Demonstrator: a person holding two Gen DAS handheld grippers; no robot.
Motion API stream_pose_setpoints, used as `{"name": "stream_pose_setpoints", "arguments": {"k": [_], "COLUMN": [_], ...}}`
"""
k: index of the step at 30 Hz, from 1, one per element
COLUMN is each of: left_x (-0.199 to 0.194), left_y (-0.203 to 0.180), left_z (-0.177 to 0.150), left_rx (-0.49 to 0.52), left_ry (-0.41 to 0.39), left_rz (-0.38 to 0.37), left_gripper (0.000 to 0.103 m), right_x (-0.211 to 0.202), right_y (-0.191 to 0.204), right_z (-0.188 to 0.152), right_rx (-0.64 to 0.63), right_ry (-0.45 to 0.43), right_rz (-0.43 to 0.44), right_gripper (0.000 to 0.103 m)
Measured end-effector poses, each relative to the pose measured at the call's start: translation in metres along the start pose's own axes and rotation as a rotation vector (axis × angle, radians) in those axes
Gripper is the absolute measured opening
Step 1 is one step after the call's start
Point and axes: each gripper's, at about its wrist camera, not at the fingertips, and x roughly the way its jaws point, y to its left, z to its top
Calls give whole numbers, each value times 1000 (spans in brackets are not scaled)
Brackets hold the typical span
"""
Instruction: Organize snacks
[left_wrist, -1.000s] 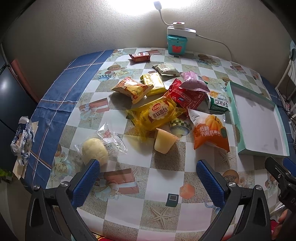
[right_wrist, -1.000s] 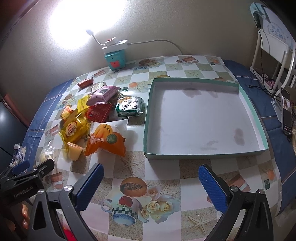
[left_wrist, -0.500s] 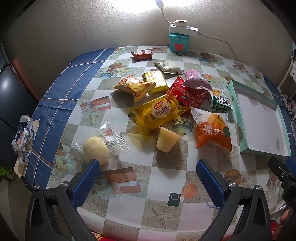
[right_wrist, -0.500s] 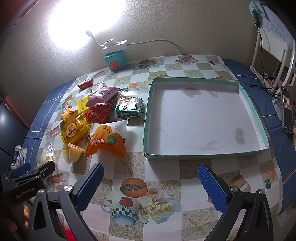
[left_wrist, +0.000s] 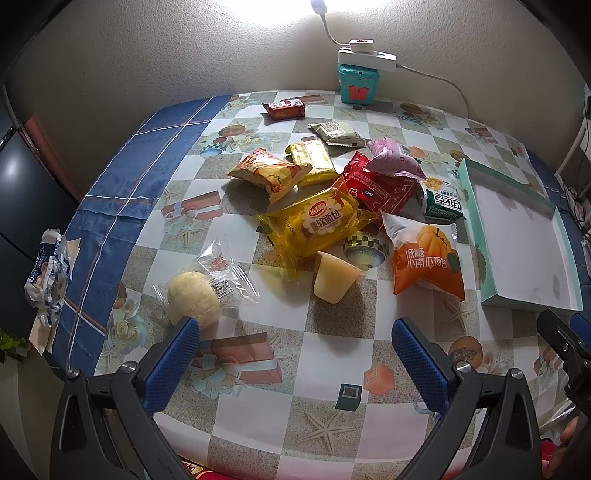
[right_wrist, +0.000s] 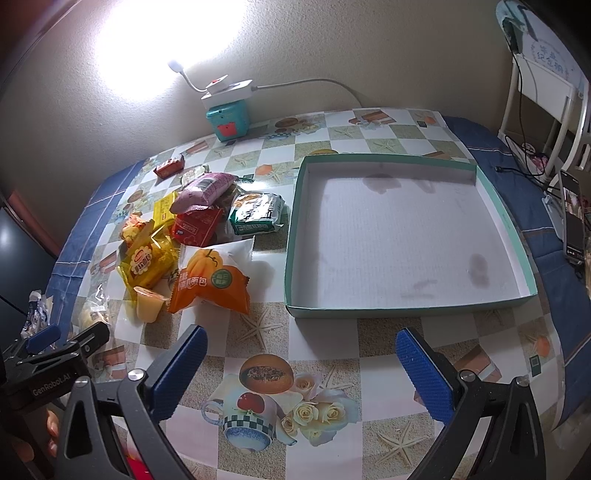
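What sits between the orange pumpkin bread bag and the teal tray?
Nothing: only bare tablecloth separates the orange pumpkin bread bag from the teal tray, seen in the right wrist view.

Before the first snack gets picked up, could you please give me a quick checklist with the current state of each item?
1. Left gripper open, nothing in it: ok.
2. Right gripper open, nothing in it: ok.
3. Box has nothing in it: ok.
4. Orange pumpkin bread bag lies nearest the box, nothing on top: ok.
5. Jelly cup sealed: cannot tell.
6. Snacks separated: not ok, several overlap.
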Motion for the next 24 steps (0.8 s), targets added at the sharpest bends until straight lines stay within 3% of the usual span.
{"name": "stream_pose_setpoints", "arguments": {"k": [24], "left_x": [2], "left_y": [-1], "left_z": [-1], "left_rx": [-1], "left_ry": [7], "left_rz": [-18], "left_gripper": [103], "right_x": [5], "right_y": [1], "right_z": [-1], "right_rx": [1], "right_ry": [12], "right_rz": [-12], "right_gripper": [103]}}
